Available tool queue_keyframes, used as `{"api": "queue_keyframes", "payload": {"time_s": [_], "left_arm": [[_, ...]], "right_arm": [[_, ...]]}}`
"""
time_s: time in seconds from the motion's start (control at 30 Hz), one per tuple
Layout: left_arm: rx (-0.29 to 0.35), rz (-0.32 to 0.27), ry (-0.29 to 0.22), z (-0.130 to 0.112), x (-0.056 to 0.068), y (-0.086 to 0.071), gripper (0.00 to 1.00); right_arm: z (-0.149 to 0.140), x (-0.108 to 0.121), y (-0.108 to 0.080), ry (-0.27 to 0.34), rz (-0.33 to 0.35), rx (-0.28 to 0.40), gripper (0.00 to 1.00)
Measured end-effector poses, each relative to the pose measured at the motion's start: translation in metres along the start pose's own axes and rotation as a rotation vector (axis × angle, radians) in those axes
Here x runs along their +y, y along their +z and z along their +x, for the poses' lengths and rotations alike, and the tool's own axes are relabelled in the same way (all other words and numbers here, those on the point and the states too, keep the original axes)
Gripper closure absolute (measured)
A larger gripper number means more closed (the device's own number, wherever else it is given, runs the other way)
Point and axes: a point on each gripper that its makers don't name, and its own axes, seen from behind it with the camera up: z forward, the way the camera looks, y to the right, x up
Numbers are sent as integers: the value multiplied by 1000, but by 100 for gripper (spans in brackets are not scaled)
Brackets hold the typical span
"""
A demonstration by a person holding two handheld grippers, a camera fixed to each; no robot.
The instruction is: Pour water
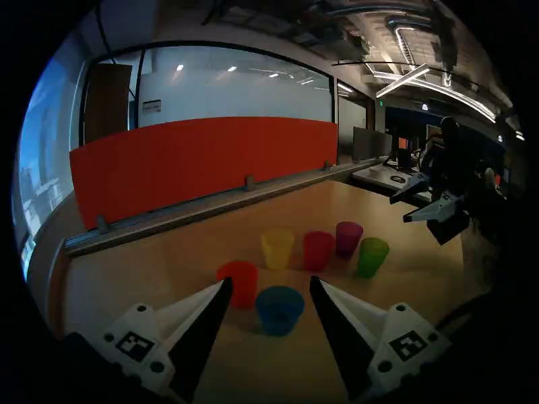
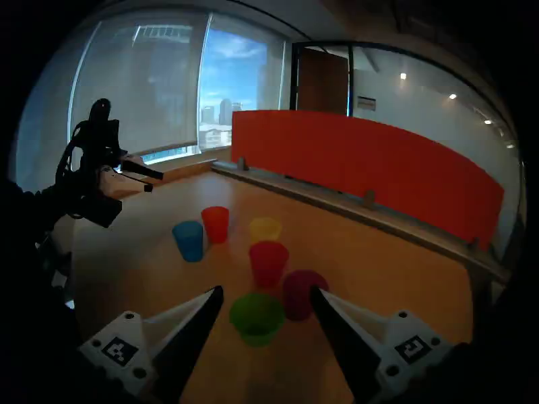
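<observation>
an office room with tall windows (image 2: 168, 87) and a long orange partition (image 1: 202, 161) running behind a pale wooden worktop (image 1: 418, 289); six upright plastic cups stand on it in a loose cluster, none touching the jaws; the left gripper (image 1: 269, 281) has its jaws open and empty, and so does the right gripper (image 2: 265, 291); each hangs above the worktop, off its own side of the cluster and well apart from the cups; the blue cup (image 1: 279, 310) sits dead ahead in the gap of the left jaws, with the orange cup (image 1: 238, 283) just beside it; the green cup (image 2: 257, 318) sits dead ahead of the right jaws, the purple cup (image 2: 303, 293) beside it; the red cup (image 2: 268, 262) and yellow cup (image 2: 265, 229) stand between the two pairs; so the left is nearer blue and the right nearer green, each likely needing a straight forward and downward reach; whether any cup holds water cannot be told.
</observation>
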Motion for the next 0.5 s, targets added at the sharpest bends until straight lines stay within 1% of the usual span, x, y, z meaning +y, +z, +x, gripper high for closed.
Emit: {"api": "queue_keyframes", "payload": {"time_s": [0.23, 0.5], "left_arm": [[-36, -22, -18, -22, 4, 10, 16], [-77, -36, -8, -43, 6, 18, 16]], "right_arm": [[-20, -3, 9, -5, 5, -32, 0], [-39, -5, 18, 20, 17, -58, 0]]}}
